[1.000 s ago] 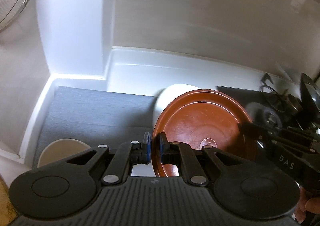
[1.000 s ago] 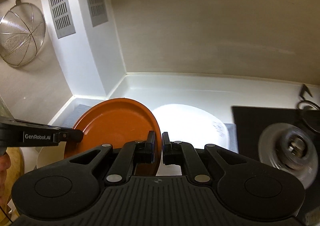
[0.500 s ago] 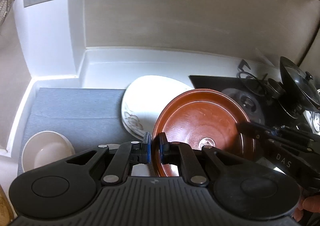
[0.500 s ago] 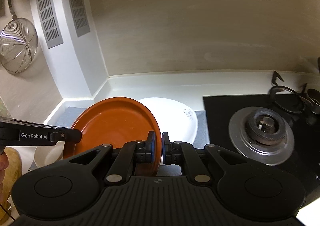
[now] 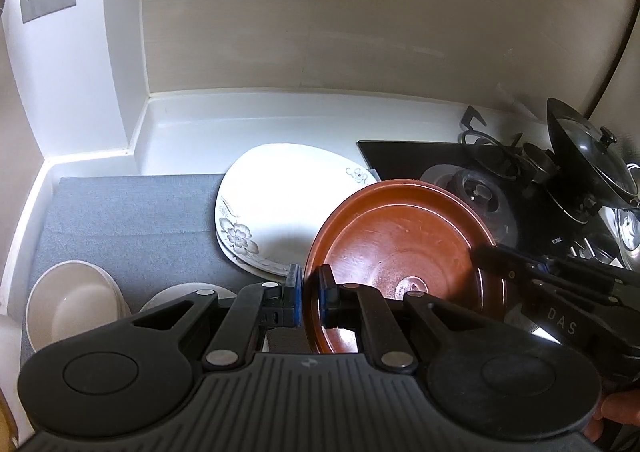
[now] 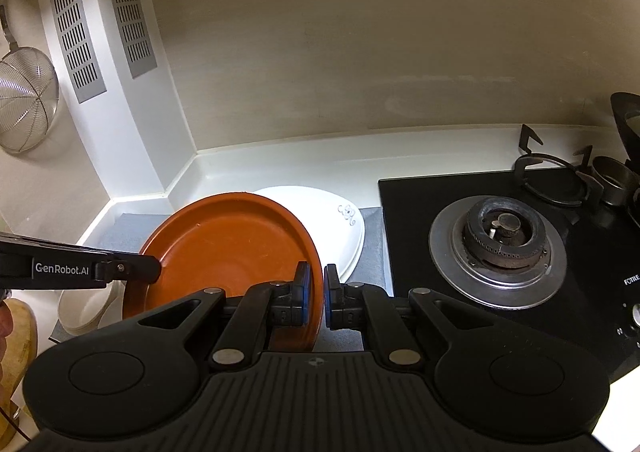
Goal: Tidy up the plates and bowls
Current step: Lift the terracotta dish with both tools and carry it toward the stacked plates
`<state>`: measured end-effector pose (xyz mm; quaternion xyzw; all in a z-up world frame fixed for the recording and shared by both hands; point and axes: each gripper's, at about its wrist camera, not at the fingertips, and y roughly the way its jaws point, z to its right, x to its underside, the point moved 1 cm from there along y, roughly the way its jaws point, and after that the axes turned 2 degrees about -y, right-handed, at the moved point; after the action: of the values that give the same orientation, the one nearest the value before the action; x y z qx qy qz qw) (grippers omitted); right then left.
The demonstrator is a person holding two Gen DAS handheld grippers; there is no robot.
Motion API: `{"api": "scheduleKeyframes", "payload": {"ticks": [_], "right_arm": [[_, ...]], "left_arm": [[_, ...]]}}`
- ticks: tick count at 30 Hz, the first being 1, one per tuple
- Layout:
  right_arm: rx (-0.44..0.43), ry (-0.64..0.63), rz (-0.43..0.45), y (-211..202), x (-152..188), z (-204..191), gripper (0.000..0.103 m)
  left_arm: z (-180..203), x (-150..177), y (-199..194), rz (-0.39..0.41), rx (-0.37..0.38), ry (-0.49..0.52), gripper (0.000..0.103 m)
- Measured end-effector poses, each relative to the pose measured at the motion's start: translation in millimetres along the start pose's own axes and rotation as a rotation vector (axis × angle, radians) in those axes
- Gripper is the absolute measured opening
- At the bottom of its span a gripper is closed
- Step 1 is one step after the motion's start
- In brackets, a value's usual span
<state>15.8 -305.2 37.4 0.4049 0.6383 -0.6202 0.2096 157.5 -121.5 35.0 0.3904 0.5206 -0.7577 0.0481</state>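
Left wrist: brown plate (image 5: 404, 244) hiding burner (image 5: 476, 192)

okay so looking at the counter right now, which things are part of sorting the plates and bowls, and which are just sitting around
Part of the job:
brown plate, gripped at opposite rims by the left gripper and right gripper
white flowered plates
white bowls

Just there:
gas burner
wire strainer
glass lid

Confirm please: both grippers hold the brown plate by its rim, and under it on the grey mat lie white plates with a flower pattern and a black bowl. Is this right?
Not quite: the bowls are white, not black, as the left wrist view shows. The rest stands: the left gripper and the right gripper clamp the brown plate by its rim, with the flowered white plates on the grey mat.
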Motion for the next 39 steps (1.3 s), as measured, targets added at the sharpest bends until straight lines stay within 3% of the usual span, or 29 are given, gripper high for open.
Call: {"api": "scheduleKeyframes", "payload": {"ticks": [9,20,28,39], "right_arm": [[-0.032,-0.01,-0.036,30.4,-3.9,-0.7,0.008],[-0.089,0.014,-0.109,105.5,-23.8,9.7,0.008],[-0.072,0.04,-0.134,153.0,-40.4,15.3,0.008],[-0.044,0.023,-0.193,204.7,-42.6,24.0,0.008]], "left_arm": [[-13.8,-9.0,29.8,-0.044,-0.05,-0.024,0.008],[-37.1,-45.1,87.0,-0.097,-0.094,-0.026,0.008],[-45.6,-64.1,140.8,-0.158,-0.101,-0.019,0.008],[-49.0,-76.2,181.0,-0.172,-0.135,-0.008,0.008]]}}
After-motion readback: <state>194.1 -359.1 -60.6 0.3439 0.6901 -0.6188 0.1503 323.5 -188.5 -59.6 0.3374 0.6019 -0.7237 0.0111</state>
